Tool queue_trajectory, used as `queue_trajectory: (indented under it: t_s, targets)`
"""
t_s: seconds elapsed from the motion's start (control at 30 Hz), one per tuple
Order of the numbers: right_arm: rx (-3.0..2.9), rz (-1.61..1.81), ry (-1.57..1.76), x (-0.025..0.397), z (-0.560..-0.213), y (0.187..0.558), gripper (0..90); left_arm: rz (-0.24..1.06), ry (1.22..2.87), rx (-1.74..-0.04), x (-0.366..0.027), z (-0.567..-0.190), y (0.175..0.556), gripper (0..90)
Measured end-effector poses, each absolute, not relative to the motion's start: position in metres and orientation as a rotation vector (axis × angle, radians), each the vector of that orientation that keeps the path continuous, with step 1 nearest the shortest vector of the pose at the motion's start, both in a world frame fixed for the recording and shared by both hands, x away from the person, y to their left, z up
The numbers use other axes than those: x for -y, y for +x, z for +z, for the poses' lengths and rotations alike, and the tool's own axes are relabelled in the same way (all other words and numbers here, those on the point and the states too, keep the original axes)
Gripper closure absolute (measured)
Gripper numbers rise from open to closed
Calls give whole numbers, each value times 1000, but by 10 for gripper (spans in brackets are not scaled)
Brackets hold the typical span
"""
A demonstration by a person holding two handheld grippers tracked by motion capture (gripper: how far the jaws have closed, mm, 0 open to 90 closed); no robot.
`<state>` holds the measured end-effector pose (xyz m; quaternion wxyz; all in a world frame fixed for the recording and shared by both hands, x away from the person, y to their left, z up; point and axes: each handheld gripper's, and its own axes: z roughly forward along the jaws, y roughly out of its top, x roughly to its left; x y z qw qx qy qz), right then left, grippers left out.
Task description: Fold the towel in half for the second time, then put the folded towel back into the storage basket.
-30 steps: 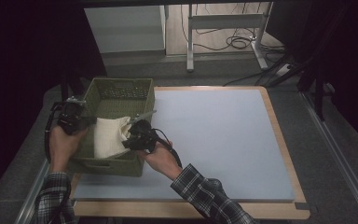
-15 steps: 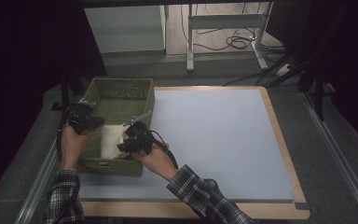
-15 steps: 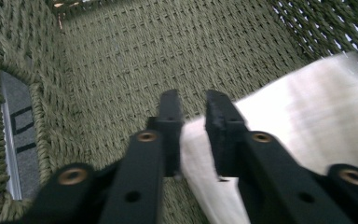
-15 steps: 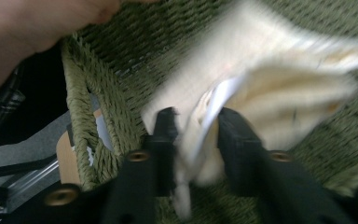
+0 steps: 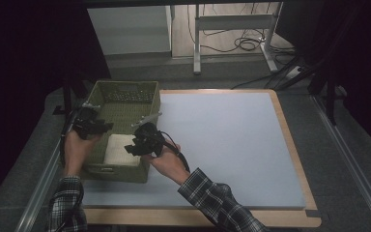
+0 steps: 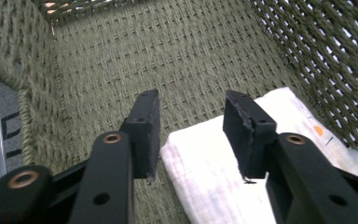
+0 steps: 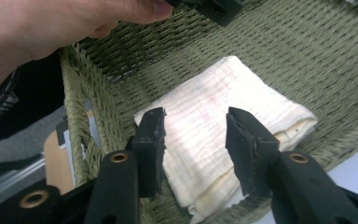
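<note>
Folded cloth (image 5: 120, 150), cream-white, lying flat on the floor of the basket (image 5: 125, 90) at its near end, at about 6 o'clock within the basket; the far half of the basket floor is bare. In the right gripper view the cloth (image 7: 223, 135) shows several stacked layers with edges roughly aligned, close to the near wall. In the left gripper view its corner (image 6: 214, 172) lies between and below the jaws, and a small orange mark shows near one edge.

Left gripper (image 5: 94, 126), at 9 o'clock of the cloth, held over the basket's left rim; its jaws stand apart with nothing between them (image 6: 191, 135). Right gripper (image 5: 136, 143), at 3 o'clock of the cloth, held just above its right edge; its jaws likewise stand apart and empty (image 7: 195, 140). Neither touches the cloth, as far as can be told.

The basket sits at the left edge of the table (image 5: 232, 145), at about 9 o'clock on the pale mat.

Judged progress: the cloth is folded and placed in the basket, both grippers have let go; placement appears complete, with only clearing the hands from the basket left.
</note>
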<state>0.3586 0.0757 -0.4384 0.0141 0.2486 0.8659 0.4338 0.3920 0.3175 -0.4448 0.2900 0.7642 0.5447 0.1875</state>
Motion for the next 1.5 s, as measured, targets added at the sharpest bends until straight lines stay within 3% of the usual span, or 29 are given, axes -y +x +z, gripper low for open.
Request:
queue_trajectory:
  t_s: [0.43, 0.93, 1.5]
  targets:
    - [-2624, 1318, 653, -50, -427, 358, 381, 448, 2031, -1429, -303, -444, 395, 380]
    - [-2583, 1298, 654, 0, -432, 360, 290, 371, 2021, -1401, -280, -440, 400, 230]
    - [-2564, 1262, 719, 56, -445, 361, 254, 341, 2037, -1308, -240, -420, 403, 146]
